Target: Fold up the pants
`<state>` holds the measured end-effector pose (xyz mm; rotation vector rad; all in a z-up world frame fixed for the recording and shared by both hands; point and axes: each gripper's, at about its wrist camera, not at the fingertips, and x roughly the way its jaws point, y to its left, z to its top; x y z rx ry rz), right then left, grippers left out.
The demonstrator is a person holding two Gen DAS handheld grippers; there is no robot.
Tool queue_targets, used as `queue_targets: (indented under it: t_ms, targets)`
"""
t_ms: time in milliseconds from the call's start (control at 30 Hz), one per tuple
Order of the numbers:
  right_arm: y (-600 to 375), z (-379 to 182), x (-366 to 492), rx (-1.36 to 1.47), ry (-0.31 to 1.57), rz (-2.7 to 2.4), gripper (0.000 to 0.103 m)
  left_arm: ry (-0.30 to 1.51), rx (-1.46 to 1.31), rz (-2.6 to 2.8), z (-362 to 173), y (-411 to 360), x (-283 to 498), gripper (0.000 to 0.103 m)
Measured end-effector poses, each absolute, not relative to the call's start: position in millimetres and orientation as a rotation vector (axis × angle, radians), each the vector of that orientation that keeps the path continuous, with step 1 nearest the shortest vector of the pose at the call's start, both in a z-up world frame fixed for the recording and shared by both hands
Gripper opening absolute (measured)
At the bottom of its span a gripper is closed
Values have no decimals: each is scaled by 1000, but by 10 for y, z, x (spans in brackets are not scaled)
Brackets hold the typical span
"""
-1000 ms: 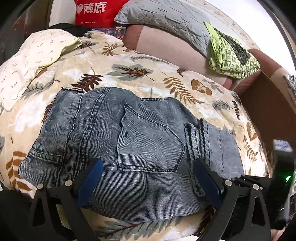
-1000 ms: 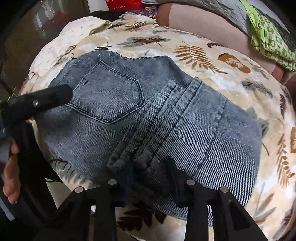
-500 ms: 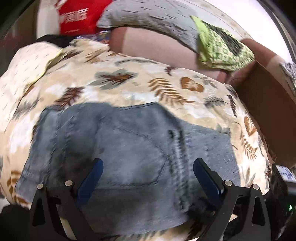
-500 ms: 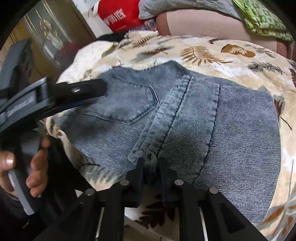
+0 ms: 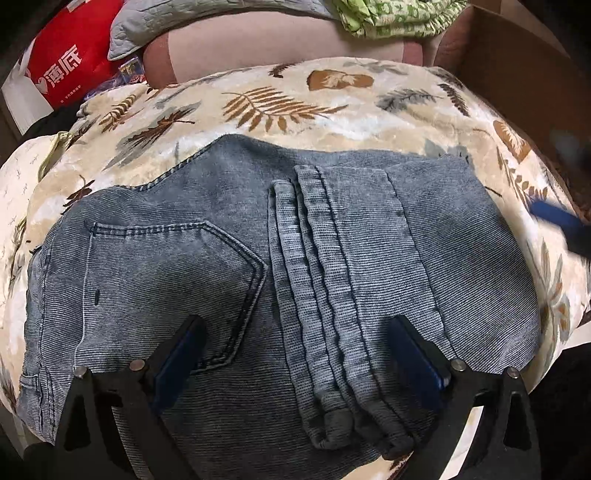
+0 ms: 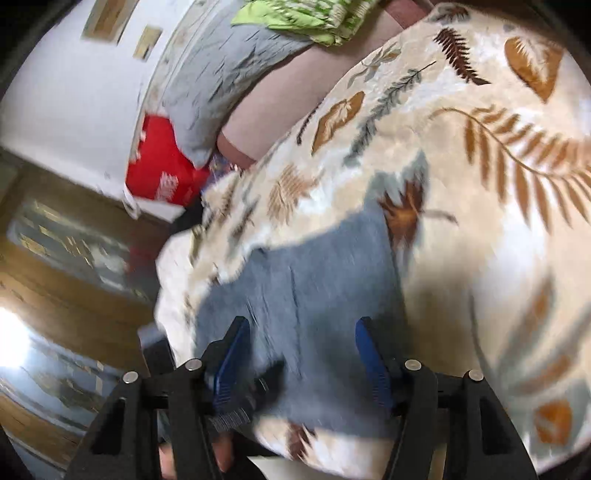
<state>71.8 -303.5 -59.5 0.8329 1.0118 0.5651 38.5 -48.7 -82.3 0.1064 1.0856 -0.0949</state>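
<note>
Folded jeans on the leafy blanket

Left tongs [image 5: 295, 358] wide open above jeans [image 5: 258, 280]; right tongs [image 6: 299, 350] are opening, gripping nothing, blanket [image 5: 280, 103] beneath.

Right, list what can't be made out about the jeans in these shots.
- Near edge of the jeans: left wrist view, hidden under the left claw.
- Fold detail: right wrist view, lost to motion blur.
- Layers underneath: covered by the top layer, both views.

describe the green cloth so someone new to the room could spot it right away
Start at the beige leaf-print blanket under the folded grey-blue denim pants. Behind it runs a pinkish-brown cushion. On top lies the crumpled lime-green patterned cloth, beside a grey quilted pillow; nothing else is green.
</note>
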Motion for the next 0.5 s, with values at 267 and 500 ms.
queue_targets:
  t_ms: [267,500]
  targets:
    - [-2970,-1188,1375,916,1099,510,67,1081,102,-95,-816,-506,379,100]
    - [-2964,-677,530,855,1018,622,69,1077,62,-103,-783,-482,382,100]
